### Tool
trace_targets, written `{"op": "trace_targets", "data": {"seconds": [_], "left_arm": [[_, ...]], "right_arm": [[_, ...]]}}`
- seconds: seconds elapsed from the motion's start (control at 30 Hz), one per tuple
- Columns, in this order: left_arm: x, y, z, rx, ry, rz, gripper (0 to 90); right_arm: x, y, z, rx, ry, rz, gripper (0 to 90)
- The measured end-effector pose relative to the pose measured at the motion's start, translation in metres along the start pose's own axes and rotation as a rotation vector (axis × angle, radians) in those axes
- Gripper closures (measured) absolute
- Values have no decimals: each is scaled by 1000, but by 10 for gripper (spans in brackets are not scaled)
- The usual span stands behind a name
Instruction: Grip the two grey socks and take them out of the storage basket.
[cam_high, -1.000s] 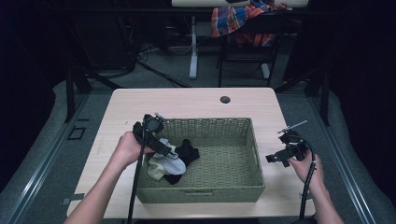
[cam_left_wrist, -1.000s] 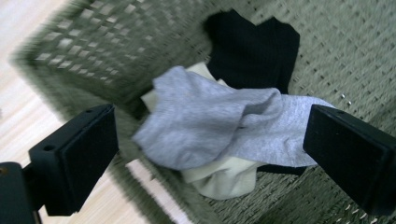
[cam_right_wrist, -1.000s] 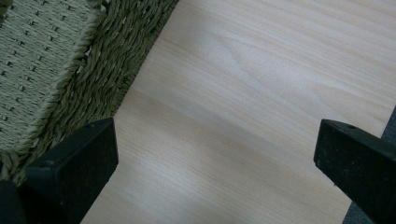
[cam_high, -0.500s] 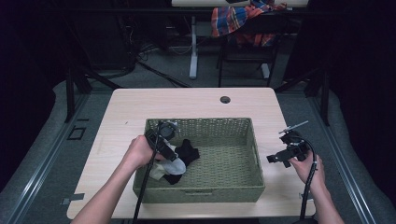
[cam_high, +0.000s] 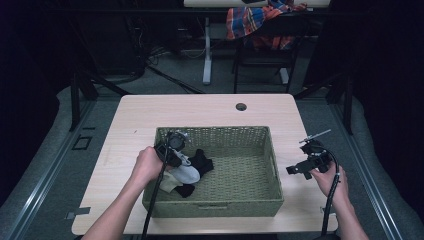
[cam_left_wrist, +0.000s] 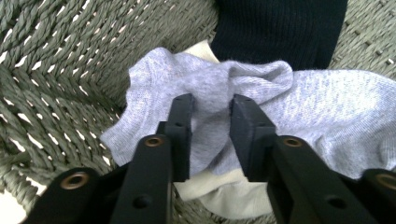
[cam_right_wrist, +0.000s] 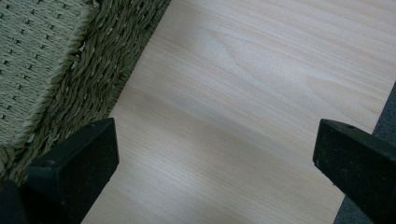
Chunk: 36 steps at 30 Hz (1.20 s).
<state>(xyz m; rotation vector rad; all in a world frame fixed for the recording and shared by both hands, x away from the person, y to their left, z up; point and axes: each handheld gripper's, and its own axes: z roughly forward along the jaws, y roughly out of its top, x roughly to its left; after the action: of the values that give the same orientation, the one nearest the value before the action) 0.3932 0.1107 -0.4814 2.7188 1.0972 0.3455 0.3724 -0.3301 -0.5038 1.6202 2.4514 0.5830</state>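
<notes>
A green woven basket (cam_high: 215, 130) stands mid-table with a small heap of socks at its left end. My left gripper (cam_high: 176, 150) reaches down into that heap. In the left gripper view its jaws (cam_left_wrist: 212, 105) have just been closing and now pinch a raised fold of the grey sock (cam_left_wrist: 317, 112). A black sock (cam_left_wrist: 280, 28) lies beyond it and a cream sock (cam_left_wrist: 224, 198) underneath. From above, the pale sock (cam_high: 187, 172) and the black one (cam_high: 202, 161) lie together. My right gripper (cam_high: 300, 167) hovers over the table to the right of the basket, open and empty (cam_right_wrist: 215, 135).
The basket wall (cam_right_wrist: 56, 60) is close on the right gripper's left, with bare wood (cam_right_wrist: 243, 93) under it and the table edge near. A cable hole (cam_high: 241, 106) is at the table's back. A chair with plaid cloth (cam_high: 260, 20) stands beyond.
My left hand moved right over the basket rim and down into the sock heap, and its jaws closed on the grey sock. The right hand kept still.
</notes>
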Motion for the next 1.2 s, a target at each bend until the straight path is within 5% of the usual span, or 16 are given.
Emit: {"op": "trace_targets", "data": {"seconds": [0.23, 0.6, 1.2], "left_arm": [[0, 1, 3, -24, 3, 15, 858], [2, 2, -6, -68, 31, 22, 874], [14, 7, -51, -124, -43, 24, 874]], "right_arm": [[-1, 0, 1, -9, 10, 12, 3], [-1, -1, -1, -13, 9, 12, 4], [-1, -1, -2, -8, -2, 8, 4]]}}
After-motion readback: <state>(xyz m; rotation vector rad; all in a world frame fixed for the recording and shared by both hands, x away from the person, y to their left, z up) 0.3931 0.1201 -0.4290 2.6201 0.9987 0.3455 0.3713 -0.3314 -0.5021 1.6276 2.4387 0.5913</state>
